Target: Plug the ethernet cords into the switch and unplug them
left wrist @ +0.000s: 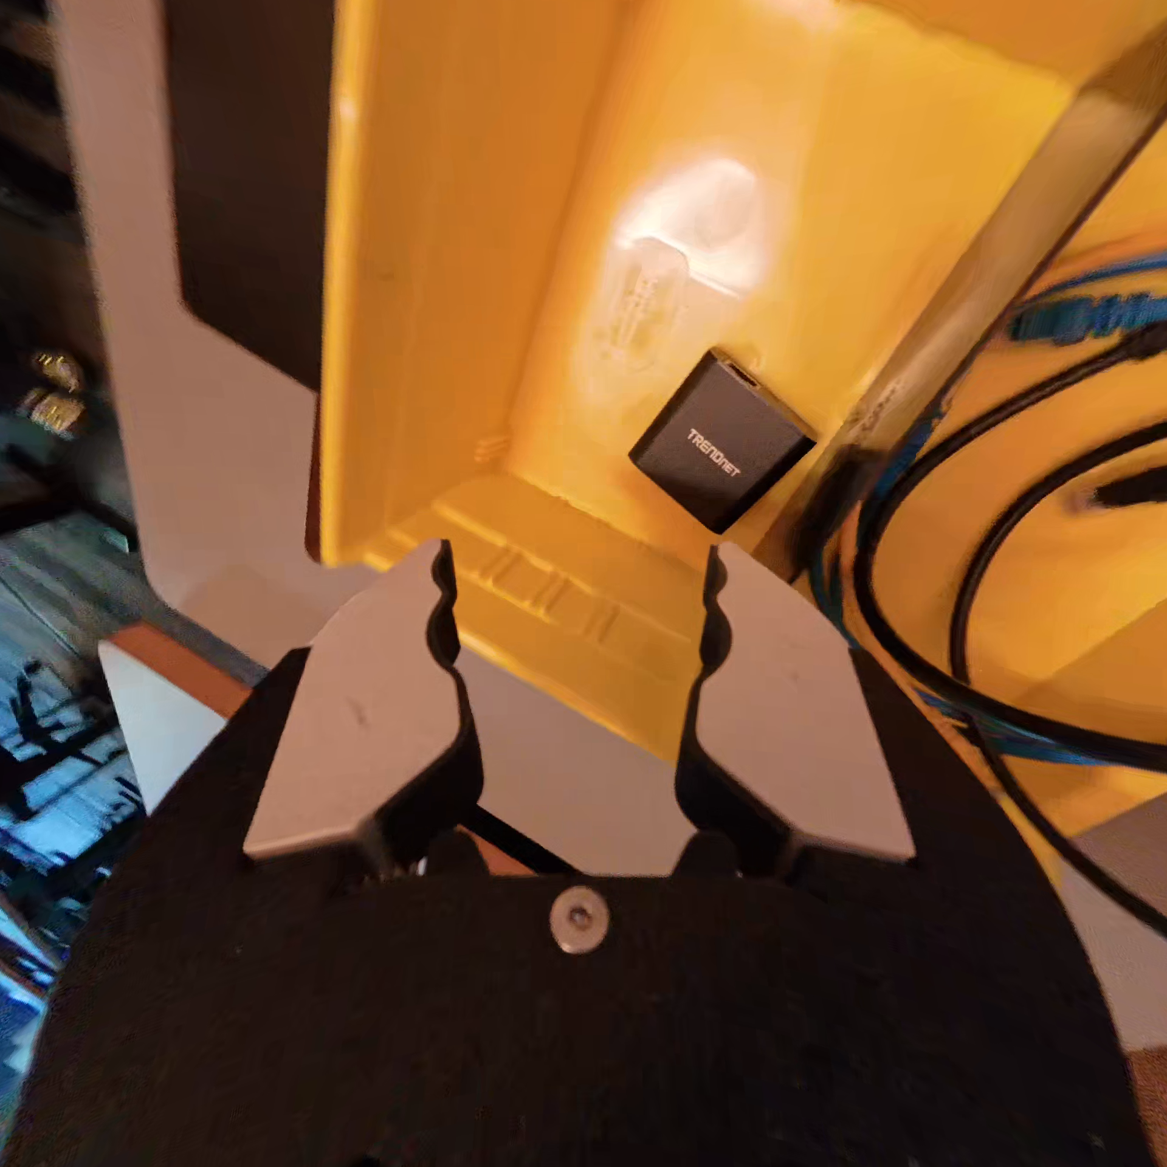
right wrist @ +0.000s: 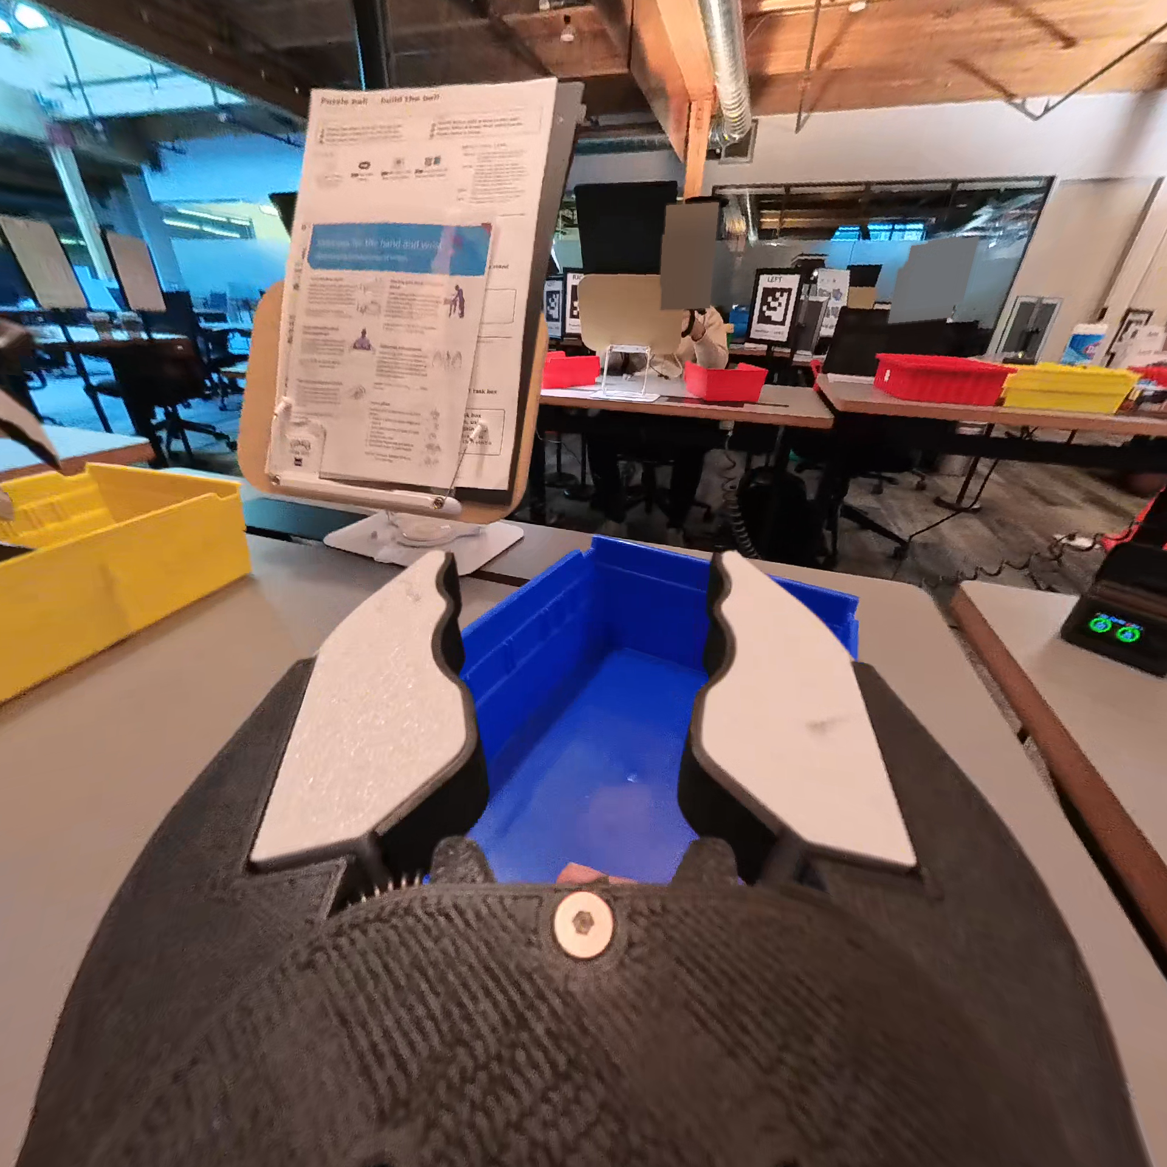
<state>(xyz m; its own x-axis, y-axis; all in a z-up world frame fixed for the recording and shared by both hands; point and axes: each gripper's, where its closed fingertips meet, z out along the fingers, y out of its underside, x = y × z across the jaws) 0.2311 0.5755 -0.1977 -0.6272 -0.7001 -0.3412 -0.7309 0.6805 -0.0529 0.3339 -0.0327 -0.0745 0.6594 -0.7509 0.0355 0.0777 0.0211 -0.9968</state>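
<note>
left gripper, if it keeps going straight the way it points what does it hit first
Probably the floor of the yellow bin, just past the open left gripper. The small black switch lies farther on, slightly right of that line. Depth is unclear.

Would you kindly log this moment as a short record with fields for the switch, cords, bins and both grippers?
switch: small black box lying in one compartment of the yellow bin, nothing plugged in
cords: black and blue cables coiled in the neighbouring compartment, past the divider
left gripper: open, empty, over the yellow bin's near edge
right gripper: open, empty, above the blue bin
blue bin contents: none visible
</note>
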